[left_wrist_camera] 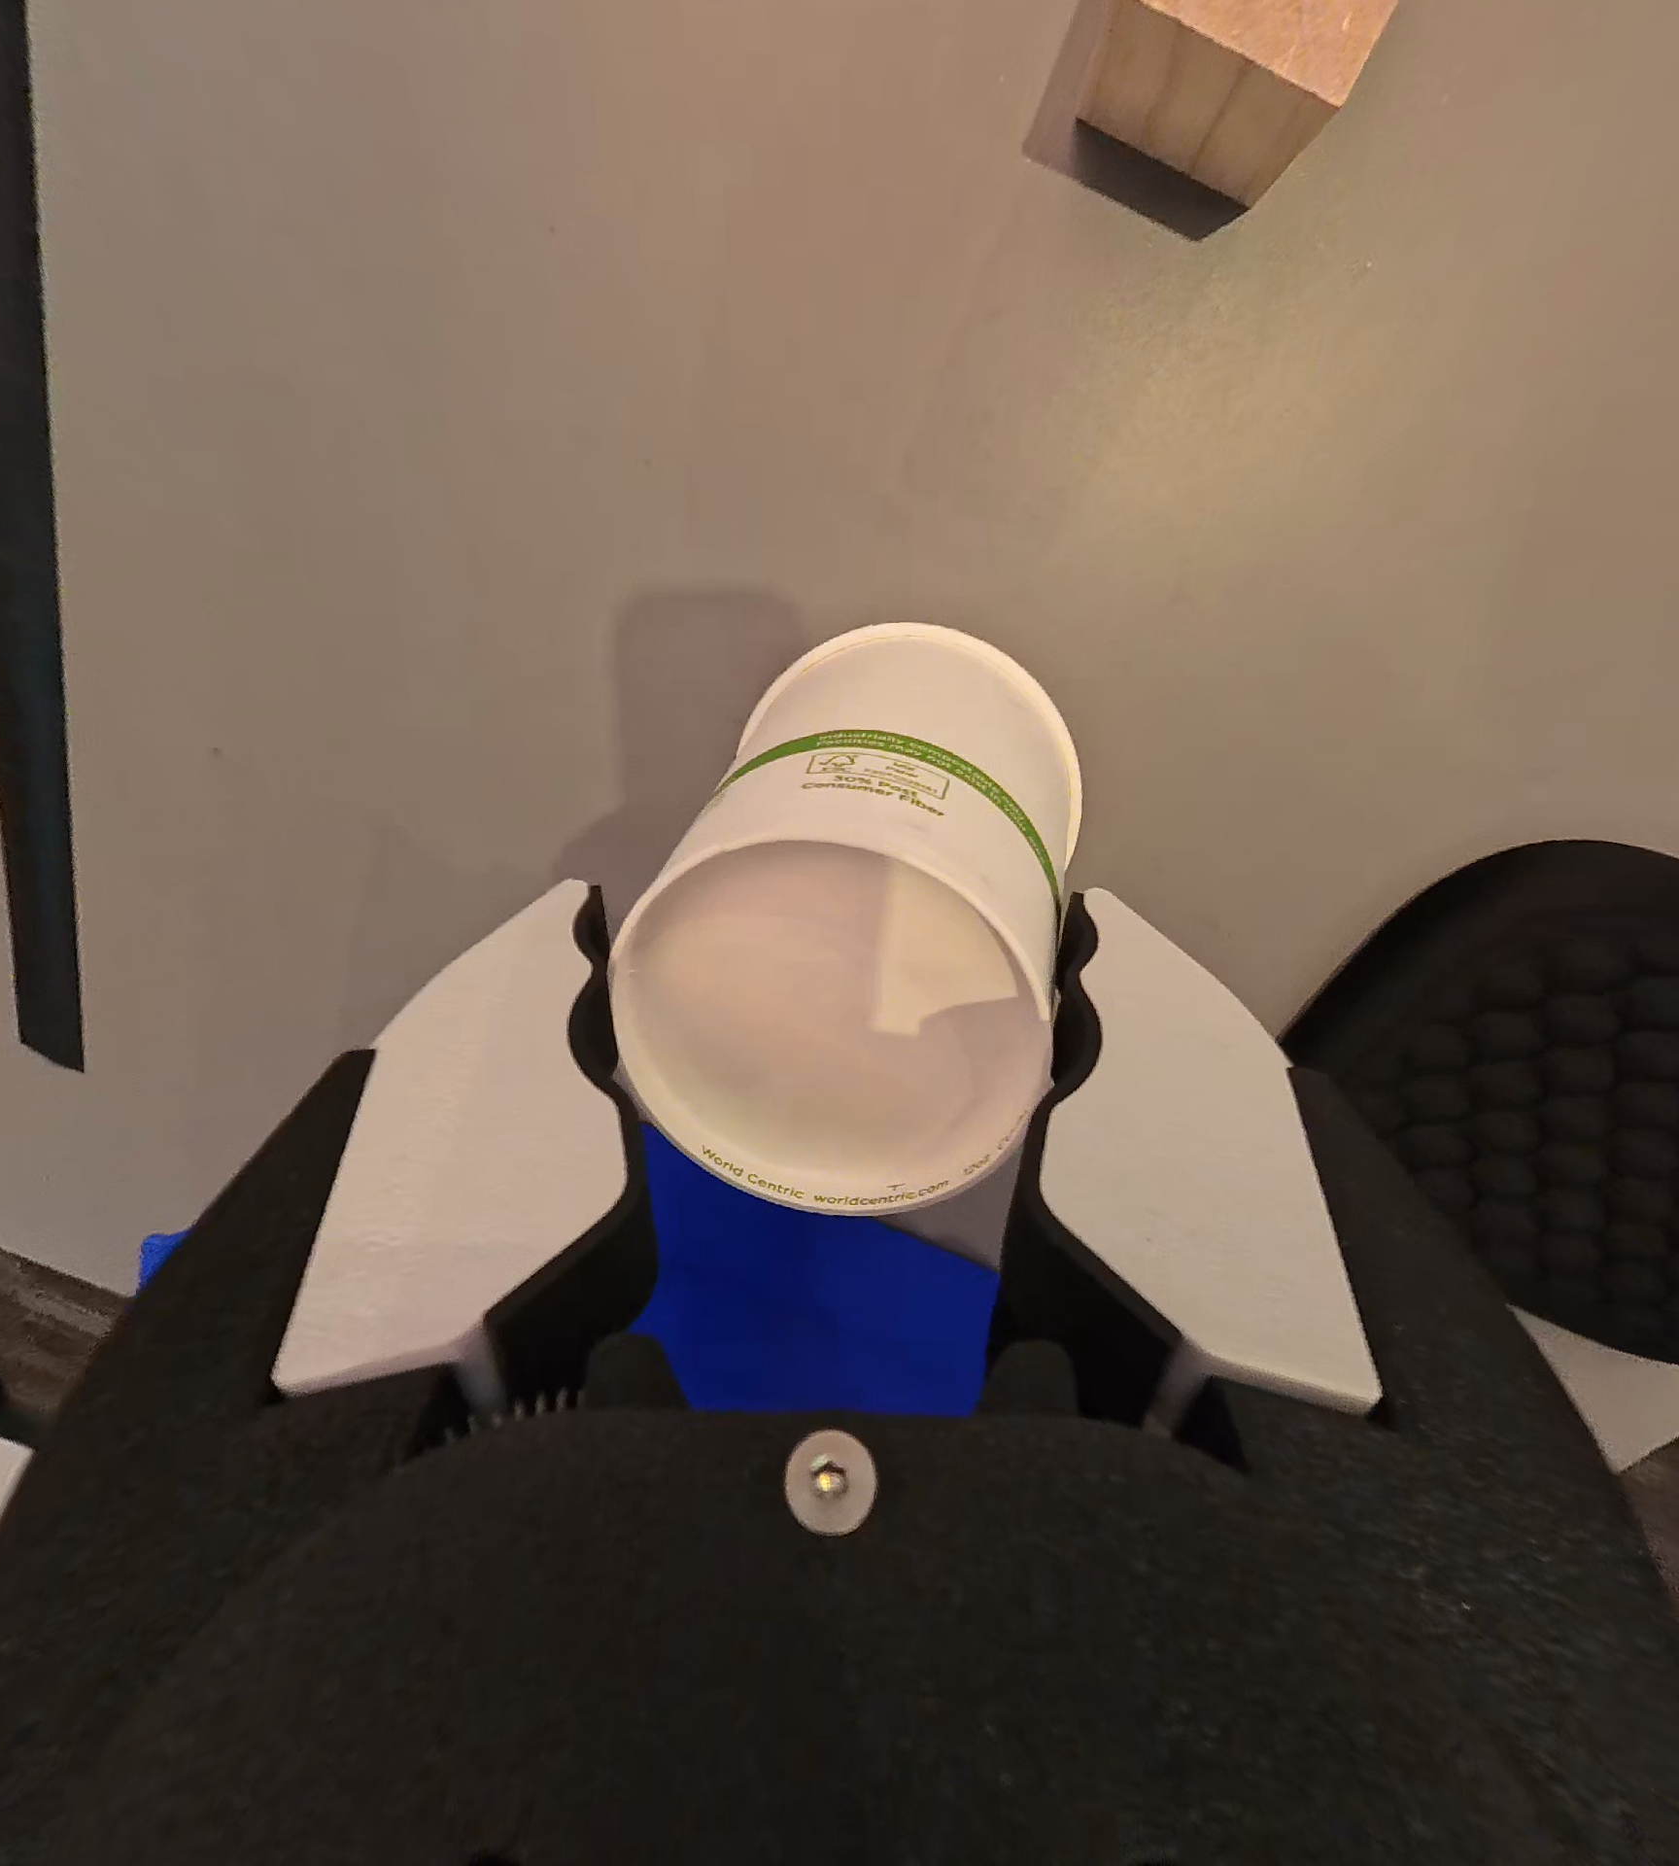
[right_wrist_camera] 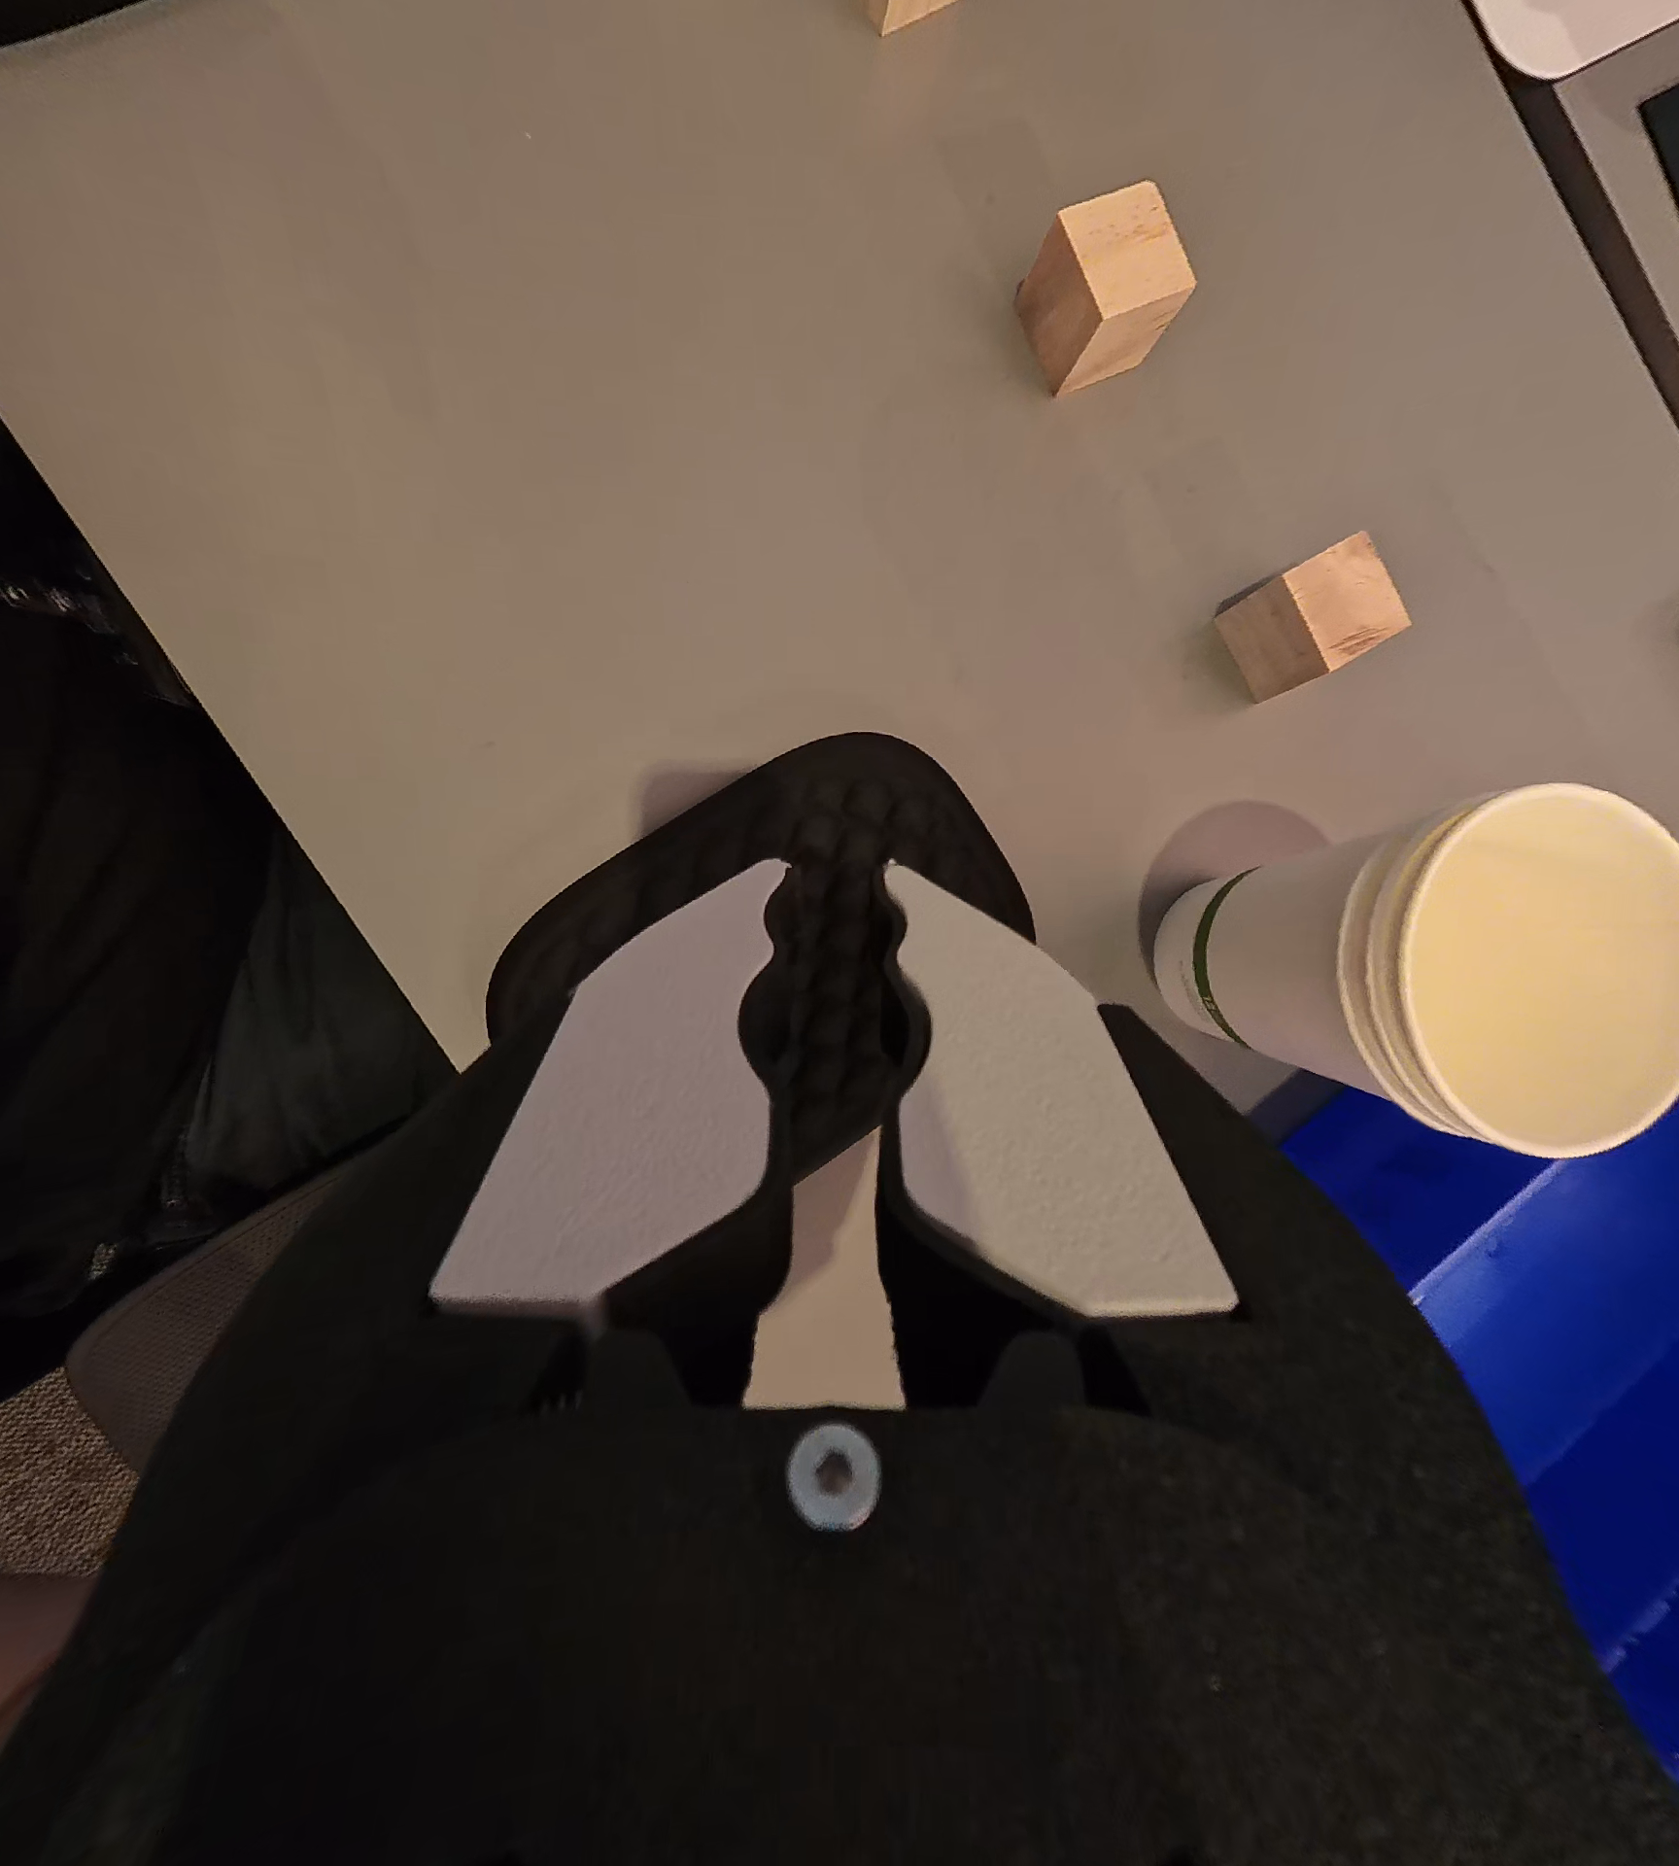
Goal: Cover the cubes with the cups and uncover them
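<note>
**Left gripper pinches an upturned cup; right gripper hangs nearly closed over a black pad**

The left gripper [left_wrist_camera: 830,969] has its two fingers pressed against the sides of a white paper cup [left_wrist_camera: 876,909] with a green band. The cup is held bottom toward the camera, mouth pointing down and away toward the grey table [left_wrist_camera: 411,454]; its shadow on the surface suggests it is lifted clear. Whether anything lies under it cannot be told. Beneath the fingers a blue bin [left_wrist_camera: 815,1313] shows. A wooden cube [left_wrist_camera: 1219,91] stands well ahead near the top edge, uncovered, with bare table between it and the cup. A black dimpled pad [left_wrist_camera: 1562,1101] lies to the right, at the table's near edge.

The right gripper [right_wrist_camera: 837,868] has its fingers drawn close with only a narrow gap, gripping nothing, above the same black dimpled pad [right_wrist_camera: 815,808]. To its right a stack of paper cups [right_wrist_camera: 1421,969] stands mouth up, nested several deep, the top one empty, just beside the blue bin [right_wrist_camera: 1522,1363]. Two wooden cubes [right_wrist_camera: 1108,288] [right_wrist_camera: 1310,616] sit apart and uncovered on open table ahead; a third cube's corner [right_wrist_camera: 901,12] shows at the top edge. The table's left edge runs diagonally past the gripper.
</note>
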Motion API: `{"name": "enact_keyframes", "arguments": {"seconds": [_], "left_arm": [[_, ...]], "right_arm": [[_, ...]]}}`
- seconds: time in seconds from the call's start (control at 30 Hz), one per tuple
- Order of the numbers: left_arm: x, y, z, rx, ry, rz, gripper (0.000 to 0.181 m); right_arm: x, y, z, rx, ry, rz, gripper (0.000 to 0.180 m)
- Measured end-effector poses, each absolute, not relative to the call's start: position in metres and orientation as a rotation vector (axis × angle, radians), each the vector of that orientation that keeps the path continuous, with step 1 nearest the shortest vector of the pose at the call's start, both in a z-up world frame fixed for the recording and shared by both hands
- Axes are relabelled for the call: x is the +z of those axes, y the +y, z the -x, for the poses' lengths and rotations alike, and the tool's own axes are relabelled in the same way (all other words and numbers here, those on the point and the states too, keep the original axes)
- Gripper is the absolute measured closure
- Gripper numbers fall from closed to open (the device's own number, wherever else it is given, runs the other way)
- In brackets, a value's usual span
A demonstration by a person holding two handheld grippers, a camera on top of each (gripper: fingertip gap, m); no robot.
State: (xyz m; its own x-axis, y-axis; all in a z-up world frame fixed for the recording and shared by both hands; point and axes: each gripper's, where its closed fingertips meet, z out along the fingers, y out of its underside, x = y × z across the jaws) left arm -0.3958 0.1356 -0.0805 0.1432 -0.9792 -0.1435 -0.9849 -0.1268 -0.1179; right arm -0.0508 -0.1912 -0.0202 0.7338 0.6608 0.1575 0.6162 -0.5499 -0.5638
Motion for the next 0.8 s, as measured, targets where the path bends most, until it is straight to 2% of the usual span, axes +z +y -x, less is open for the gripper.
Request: {"name": "enact_keyframes", "arguments": {"seconds": [0.27,0.6,0.8], "left_arm": [[-0.044,0.123,0.389,-0.003,1.936,2.126,0.096],[0.053,0.075,0.351,-0.250,1.844,1.797,0.096],[0.105,-0.003,0.286,-0.586,1.779,1.448,0.096]], "right_arm": [[-0.020,-0.193,0.050,0.088,-0.952,2.327,0.166],[0.001,-0.171,0.075,0.168,-0.866,2.121,0.163],[0.050,-0.144,0.147,0.500,-0.796,1.750,0.146]]}}
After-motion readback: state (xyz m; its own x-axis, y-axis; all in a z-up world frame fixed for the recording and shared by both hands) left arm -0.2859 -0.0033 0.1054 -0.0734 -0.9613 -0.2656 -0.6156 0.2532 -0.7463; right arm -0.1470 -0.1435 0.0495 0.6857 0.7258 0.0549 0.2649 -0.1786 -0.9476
